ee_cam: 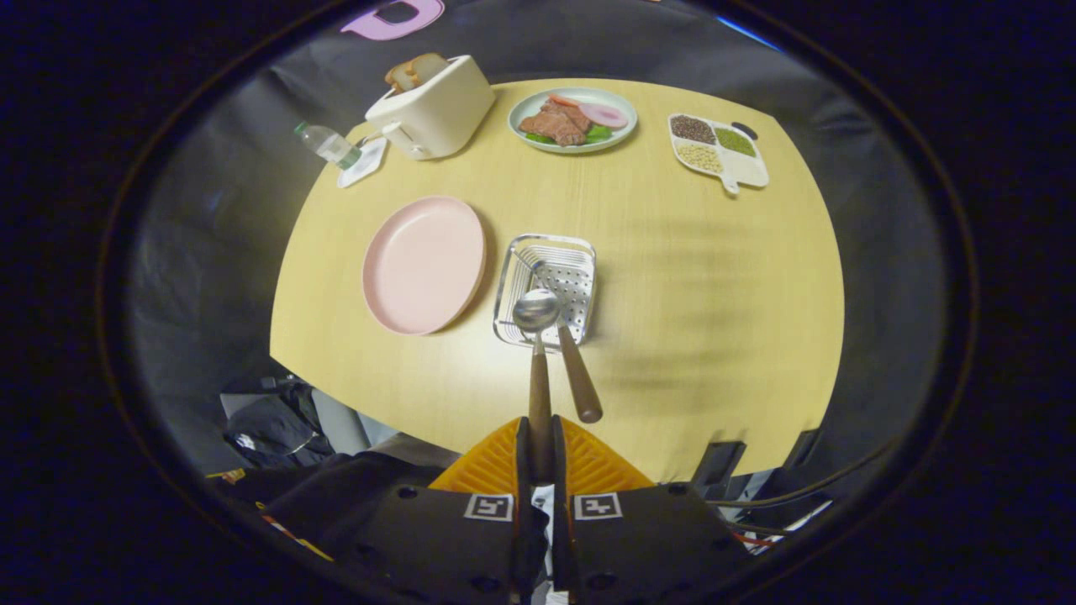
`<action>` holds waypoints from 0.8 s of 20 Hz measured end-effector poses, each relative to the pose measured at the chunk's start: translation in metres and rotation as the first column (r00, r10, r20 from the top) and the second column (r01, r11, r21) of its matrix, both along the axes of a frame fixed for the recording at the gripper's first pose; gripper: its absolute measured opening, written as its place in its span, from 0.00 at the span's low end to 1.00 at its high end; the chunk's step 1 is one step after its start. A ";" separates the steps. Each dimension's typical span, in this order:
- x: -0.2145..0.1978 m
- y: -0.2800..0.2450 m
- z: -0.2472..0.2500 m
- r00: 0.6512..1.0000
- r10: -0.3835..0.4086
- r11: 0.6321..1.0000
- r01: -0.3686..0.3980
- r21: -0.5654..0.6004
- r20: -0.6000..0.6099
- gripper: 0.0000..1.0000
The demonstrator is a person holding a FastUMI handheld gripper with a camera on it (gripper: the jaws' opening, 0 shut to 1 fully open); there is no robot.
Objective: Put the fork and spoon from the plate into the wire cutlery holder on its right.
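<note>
Pale wood grain covers the round worktop (672,277), with dark cloth hanging behind it. At the far left a water bottle (328,144) lies beside a white card, next to a cream toaster (433,107) with bread in its slots. Nearer, a pink plate (424,265) sits bare. Just right of the plate stands the wire cutlery holder (548,286); the fork (565,336) leans in it, tines down in the basket and brown handle sticking out over the near rim. The tool (540,449) is clenched on the brown handle of the spoon (536,313), whose bowl hangs above the holder's near edge. Farther back sit a green plate of meat (573,119) and, rightmost, a divided white tray of grains (716,149).
</note>
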State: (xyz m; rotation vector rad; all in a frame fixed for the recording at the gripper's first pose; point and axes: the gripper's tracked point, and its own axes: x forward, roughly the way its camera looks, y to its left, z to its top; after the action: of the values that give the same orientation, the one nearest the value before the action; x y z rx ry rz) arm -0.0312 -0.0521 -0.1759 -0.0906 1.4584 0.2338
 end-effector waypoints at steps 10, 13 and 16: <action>0.008 0.023 0.012 0.996 -0.053 0.995 0.046 0.086 0.077 0.62; 0.011 0.023 0.015 0.990 -0.047 0.997 0.037 0.072 0.130 0.98; 0.007 0.027 0.023 0.984 -0.068 0.994 0.053 0.095 0.166 0.98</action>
State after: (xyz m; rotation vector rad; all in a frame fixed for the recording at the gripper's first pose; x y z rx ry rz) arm -0.0244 -0.0247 -0.1529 0.0076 1.2776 0.2361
